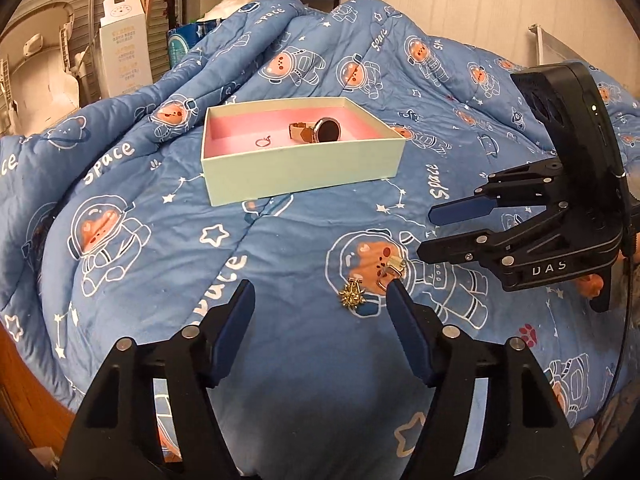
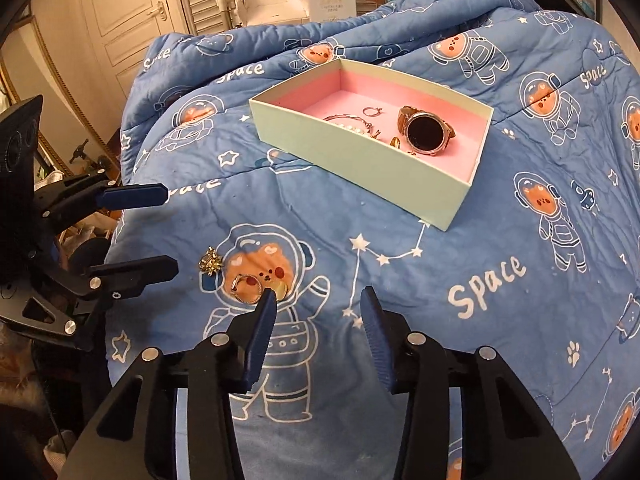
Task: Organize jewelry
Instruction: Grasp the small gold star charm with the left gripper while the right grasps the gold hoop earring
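hovering over the quilt (image 1: 304, 344), both claws (image 1: 320, 300) (image 2: 318, 306) gape.

Watch (image 2: 425, 131), ring (image 2: 371, 111), bracelet (image 2: 347, 121) in pink-lined box (image 2: 372, 168), gold brooch (image 2: 211, 261), earrings (image 2: 248, 286) on quilt

From the left wrist, the box's (image 1: 300, 172) near wall hid most of its floor, so we saw only the watch (image 1: 320, 130) and a small ring (image 1: 263, 142). From the right wrist, the finger (image 2: 262, 332) covered part of the hoop earring (image 2: 244, 286). Small gold pieces (image 2: 396, 142) beside the watch were too tiny to identify.
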Available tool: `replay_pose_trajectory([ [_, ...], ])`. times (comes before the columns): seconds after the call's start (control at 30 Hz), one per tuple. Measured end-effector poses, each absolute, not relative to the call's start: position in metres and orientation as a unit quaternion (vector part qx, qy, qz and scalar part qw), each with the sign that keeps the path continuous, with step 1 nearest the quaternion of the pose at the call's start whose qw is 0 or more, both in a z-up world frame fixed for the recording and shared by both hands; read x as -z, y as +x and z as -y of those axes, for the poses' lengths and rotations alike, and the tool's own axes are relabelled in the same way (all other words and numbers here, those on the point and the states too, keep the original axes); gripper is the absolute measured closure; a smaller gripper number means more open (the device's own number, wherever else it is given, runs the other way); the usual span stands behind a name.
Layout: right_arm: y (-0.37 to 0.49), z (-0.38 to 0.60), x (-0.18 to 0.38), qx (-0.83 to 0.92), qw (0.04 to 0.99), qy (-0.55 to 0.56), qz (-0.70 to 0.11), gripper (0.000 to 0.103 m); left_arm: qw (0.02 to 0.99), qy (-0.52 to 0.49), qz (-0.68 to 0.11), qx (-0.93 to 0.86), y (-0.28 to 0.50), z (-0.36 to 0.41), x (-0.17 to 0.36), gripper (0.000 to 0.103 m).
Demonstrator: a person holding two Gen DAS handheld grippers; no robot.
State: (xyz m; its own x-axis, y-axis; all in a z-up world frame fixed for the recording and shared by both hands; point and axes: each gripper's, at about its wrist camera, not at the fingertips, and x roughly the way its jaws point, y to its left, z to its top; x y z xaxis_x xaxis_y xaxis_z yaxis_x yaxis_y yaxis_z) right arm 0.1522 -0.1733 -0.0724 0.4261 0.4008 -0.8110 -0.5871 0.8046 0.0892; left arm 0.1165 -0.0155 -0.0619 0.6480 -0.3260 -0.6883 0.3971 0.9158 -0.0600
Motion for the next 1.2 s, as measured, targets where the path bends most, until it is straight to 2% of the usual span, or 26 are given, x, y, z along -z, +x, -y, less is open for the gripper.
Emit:
replay_pose_trajectory([
  [0.07, 0.15, 0.173, 0.074, -0.297, 0.837, -0.101, -0.449, 0.065, 0.904, 0.049, -0.374, 0.2, 0.117, 0.018, 0.065, 0.044],
  [0.27, 0.146, 0.169, 0.079, -0.302, 0.832, -0.099, -0.455, 0.071, 0.898, 0.055, -0.385, 0.204, 0.116, 0.025, 0.074, 0.055],
  [0.53, 0.147, 0.161, 0.085, -0.303, 0.83, -0.107, -0.456, 0.076, 0.897, 0.056, -0.392, 0.195, 0.121, 0.029, 0.083, 0.062],
  [0.87, 0.15, 0.156, 0.089, -0.301, 0.83, -0.109, -0.456, 0.077, 0.897, 0.061, -0.392, 0.193, 0.125, 0.034, 0.086, 0.065],
  [1.2, 0.158, 0.148, 0.089, -0.299, 0.832, -0.105, -0.455, 0.081, 0.897, 0.047, -0.394, 0.195, 0.132, 0.037, 0.088, 0.076],
])
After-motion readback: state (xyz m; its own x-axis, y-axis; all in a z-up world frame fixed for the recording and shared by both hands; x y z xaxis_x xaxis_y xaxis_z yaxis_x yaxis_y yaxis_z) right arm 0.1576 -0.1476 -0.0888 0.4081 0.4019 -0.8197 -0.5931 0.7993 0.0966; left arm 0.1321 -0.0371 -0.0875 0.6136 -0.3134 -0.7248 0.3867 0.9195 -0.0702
